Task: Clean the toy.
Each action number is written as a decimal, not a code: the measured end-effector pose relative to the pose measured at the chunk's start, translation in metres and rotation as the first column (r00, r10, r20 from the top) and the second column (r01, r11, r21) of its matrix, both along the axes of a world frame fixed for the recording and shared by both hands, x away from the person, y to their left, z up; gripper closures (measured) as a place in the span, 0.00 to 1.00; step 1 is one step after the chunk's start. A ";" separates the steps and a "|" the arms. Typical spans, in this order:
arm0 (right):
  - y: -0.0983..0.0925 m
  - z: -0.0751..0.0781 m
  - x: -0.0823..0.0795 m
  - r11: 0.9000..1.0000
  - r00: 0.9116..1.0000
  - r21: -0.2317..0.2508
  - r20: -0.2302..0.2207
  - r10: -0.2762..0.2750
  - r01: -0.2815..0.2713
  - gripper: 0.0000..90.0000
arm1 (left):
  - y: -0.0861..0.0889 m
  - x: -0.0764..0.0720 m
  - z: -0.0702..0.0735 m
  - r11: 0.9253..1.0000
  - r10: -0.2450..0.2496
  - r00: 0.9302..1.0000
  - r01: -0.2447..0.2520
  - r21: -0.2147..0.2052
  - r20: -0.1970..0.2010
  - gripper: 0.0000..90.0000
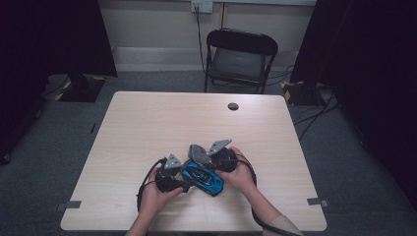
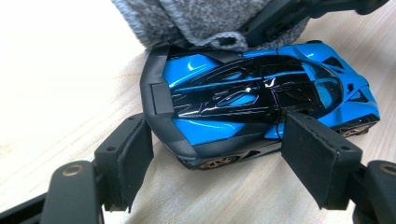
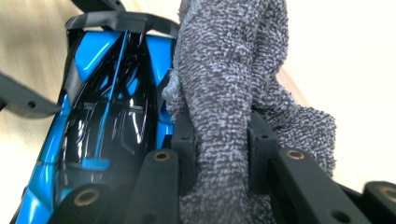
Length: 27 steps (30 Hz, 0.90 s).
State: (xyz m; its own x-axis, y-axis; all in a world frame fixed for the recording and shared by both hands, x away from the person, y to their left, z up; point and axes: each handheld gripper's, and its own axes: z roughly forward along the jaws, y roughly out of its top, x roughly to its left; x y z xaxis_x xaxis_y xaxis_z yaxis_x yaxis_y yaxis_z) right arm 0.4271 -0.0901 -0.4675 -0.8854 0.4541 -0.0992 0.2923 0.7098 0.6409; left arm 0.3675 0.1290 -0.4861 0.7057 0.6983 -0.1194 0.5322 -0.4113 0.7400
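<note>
A blue and black toy car (image 1: 202, 177) lies on the pale wooden counter (image 1: 147, 128), toward the counter's near edge and a little right of its middle, between the person's two hands.

The left gripper (image 1: 186, 186) is at the car's left side in the high view. In the left gripper view its two padded jaws stand apart around the car's (image 2: 252, 100) tail half: one pad is just beside the black rear corner, the other overlaps the flank near the cabin. Whether either pad presses on the bodywork cannot be told; a gap shows at the rear corner, so the jaws read as open around the car rather than clamped on it.

The right gripper (image 1: 200, 158) comes in at the car's far right side. In the right gripper view its jaws are closed tight on a fold of grey terry cloth (image 3: 224, 93), which stands up between them and lies against the car's (image 3: 107, 107) blue and black top, near one edge of the roof. In the left gripper view the same cloth (image 2: 187, 21) rests on the far side of the car's tail.
</note>
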 end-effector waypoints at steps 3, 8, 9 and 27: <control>-0.004 0.000 -0.001 1.000 1.000 0.010 -0.006 -0.003 0.003 0.79 | 0.000 0.000 0.000 1.000 -0.001 1.000 0.001 -0.001 -0.001 0.28; -0.016 0.001 -0.007 1.000 1.000 0.008 -0.013 -0.008 0.008 0.79 | 0.000 0.000 0.000 1.000 0.001 1.000 -0.001 -0.001 0.001 0.28; -0.017 0.001 -0.008 1.000 1.000 0.008 -0.014 -0.006 0.006 0.79 | 0.000 0.000 0.000 1.000 0.001 1.000 -0.001 -0.001 0.001 0.28; -0.049 0.000 -0.025 0.999 0.999 0.032 -0.030 -0.018 0.019 0.78 | -0.001 -0.001 0.000 1.000 -0.003 1.000 0.003 0.001 0.003 0.28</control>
